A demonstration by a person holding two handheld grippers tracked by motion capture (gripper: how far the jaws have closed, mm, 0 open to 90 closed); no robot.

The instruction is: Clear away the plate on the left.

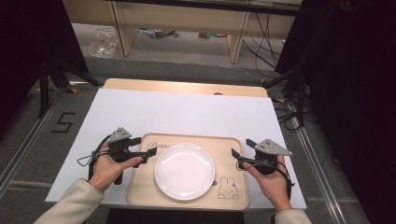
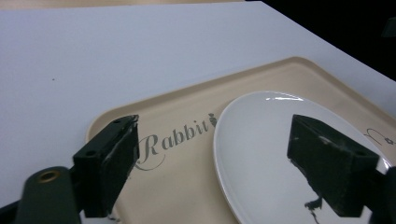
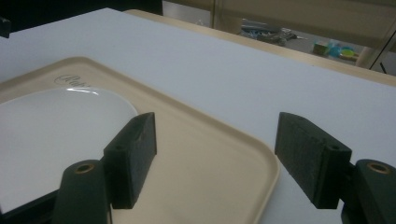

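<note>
A beige tray (image 1: 140, 191) with "Rabbit" lettering and a rabbit drawing lies at the near middle of the white table top (image 1: 177, 112). A bare white plate (image 1: 184, 170) rests in the middle of the tray. My left gripper (image 1: 144, 148) hovers at the tray's left rim, open. In the left gripper view its jaws (image 2: 212, 135) straddle the plate's (image 2: 261, 154) left edge and the tray's (image 2: 177, 186) lettering. My right gripper (image 1: 242, 148) is at the tray's right rim, open. In the right gripper view its jaws (image 3: 215, 126) frame the tray's corner (image 3: 210, 158), with the plate (image 3: 56, 126) to the left.
The white top covers a wooden table whose far edge (image 1: 187, 86) shows behind it. Beyond stand wooden shelf legs (image 1: 236, 42) and floor cables (image 1: 261, 42). A dark stand (image 1: 44, 79) is at the left, another (image 1: 299, 88) at the right. A "5" (image 1: 63, 122) marks the floor.
</note>
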